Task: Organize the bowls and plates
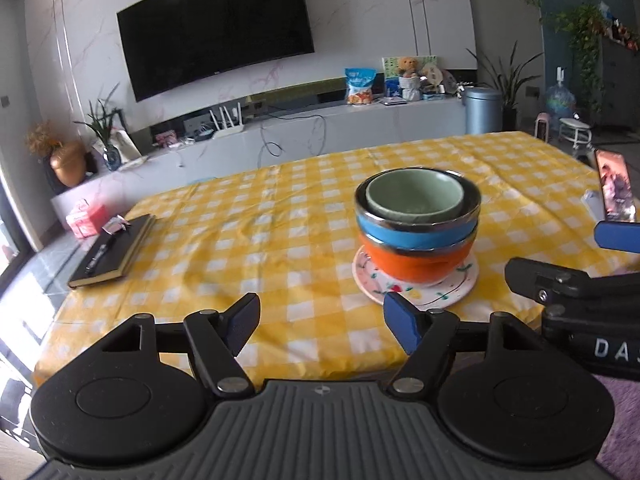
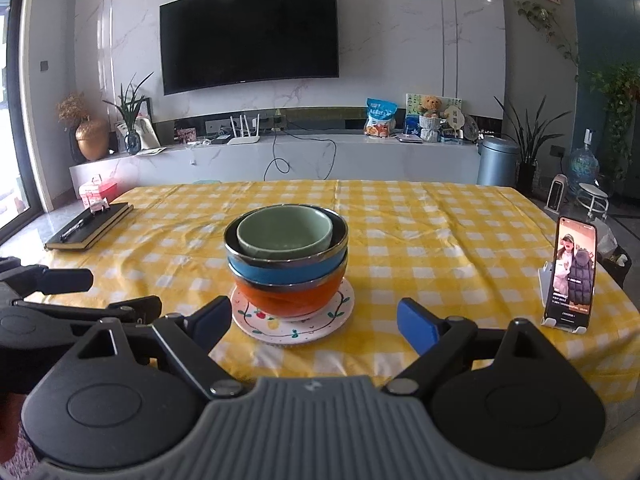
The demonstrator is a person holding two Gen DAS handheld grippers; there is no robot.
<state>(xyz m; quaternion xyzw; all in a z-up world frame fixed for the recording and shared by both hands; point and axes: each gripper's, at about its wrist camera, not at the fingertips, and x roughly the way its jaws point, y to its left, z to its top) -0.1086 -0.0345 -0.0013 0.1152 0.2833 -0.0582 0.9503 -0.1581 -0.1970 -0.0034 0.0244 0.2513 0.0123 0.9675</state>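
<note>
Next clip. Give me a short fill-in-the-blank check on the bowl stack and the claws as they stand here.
1. The green bowl sits nested inside the ______ bowl.
2. The orange bowl at the bottom rests on a patterned ______.
3. The left claw and the right claw both stand ______, with nothing between their fingers.
4. Right of the stack, a ______ stands propped with its screen lit.

Missing words: blue; plate; open; phone

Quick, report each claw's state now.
Left claw: open, holding nothing, short of the bowl stack.
Right claw: open, holding nothing, plate just ahead.
</note>
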